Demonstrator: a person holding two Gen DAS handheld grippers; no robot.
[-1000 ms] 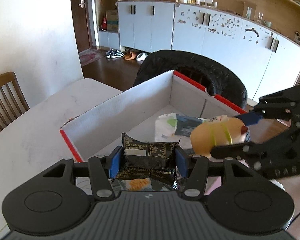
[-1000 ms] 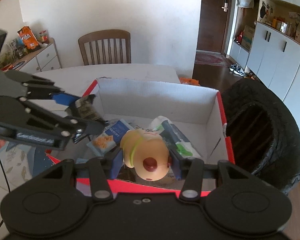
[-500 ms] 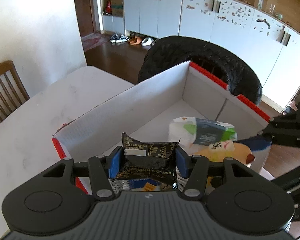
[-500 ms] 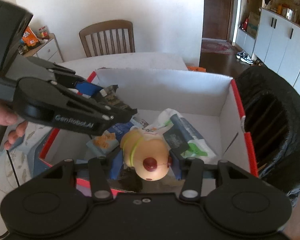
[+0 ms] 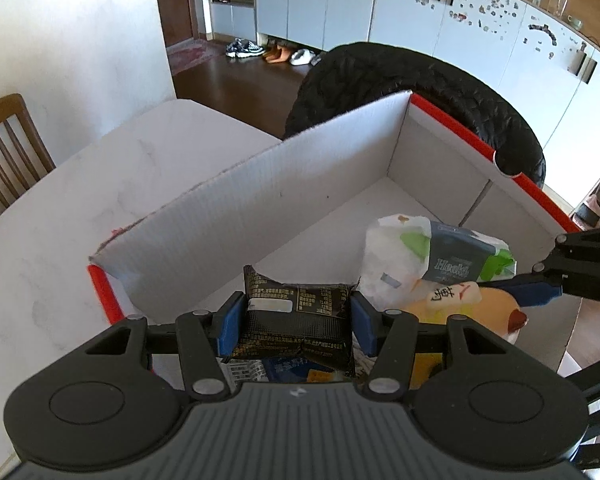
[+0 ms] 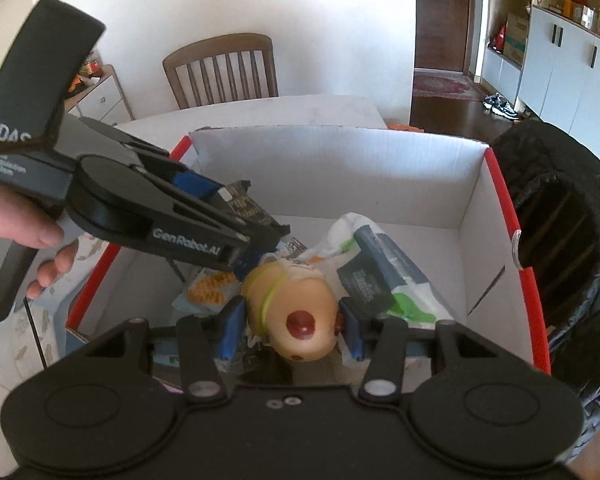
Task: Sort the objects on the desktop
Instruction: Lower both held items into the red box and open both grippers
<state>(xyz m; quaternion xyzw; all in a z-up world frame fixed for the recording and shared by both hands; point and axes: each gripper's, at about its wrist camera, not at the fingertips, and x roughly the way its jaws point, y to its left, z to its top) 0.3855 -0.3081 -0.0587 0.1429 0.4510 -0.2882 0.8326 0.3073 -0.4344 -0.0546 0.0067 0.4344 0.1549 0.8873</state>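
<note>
Two handheld tools reach over one open cardboard box [image 5: 320, 184] with white walls and a red rim, standing on a pale table [image 5: 100, 200]. The left tool [image 5: 296, 322] is partly closed, its blue pads pressed on both sides of one black snack packet [image 5: 296, 316], held above the box's near corner. The right tool [image 6: 290, 326] is also partly closed, clamped on one cream-coloured rounded toy [image 6: 296, 312] with a red dot and a yellow-green band, over the box's inside. Lying in the box are one white and green wipes pack [image 6: 384, 280] and one blue snack bag [image 6: 208, 294] with orange pieces pictured on it. One wooden chair [image 6: 224, 68] stands beyond the table.
</note>
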